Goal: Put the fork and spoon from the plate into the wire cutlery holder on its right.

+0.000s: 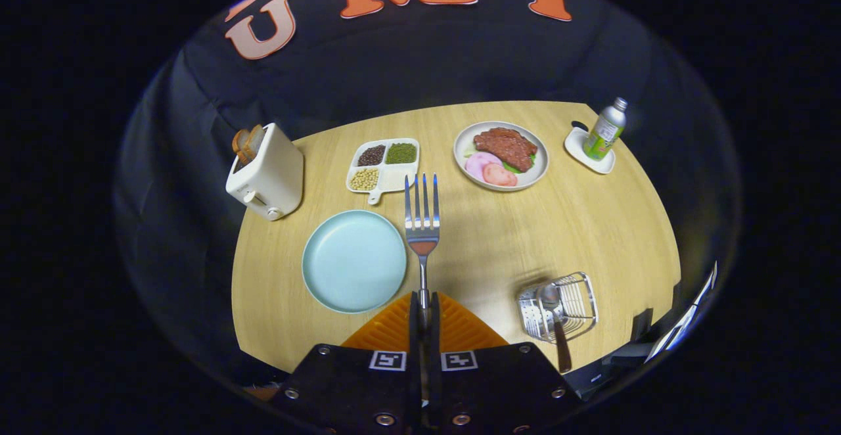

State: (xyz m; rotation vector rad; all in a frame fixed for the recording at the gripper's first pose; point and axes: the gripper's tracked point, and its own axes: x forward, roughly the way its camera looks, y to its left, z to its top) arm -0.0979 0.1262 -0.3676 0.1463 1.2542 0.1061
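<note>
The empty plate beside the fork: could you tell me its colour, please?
Pale blue-green, plain; the plate shows best in the gripper view.

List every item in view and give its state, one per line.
gripper: shut on the fork's handle
fork: held up above the table, tines pointing away
spoon: already in the holder, handle sticking out
wire cutlery holder: upright, right of the plate
blue plate: empty
toaster: bread in the slots
divided tray: three sections filled
food plate: loaded
bottle: upright, capped, on a coaster
</note>
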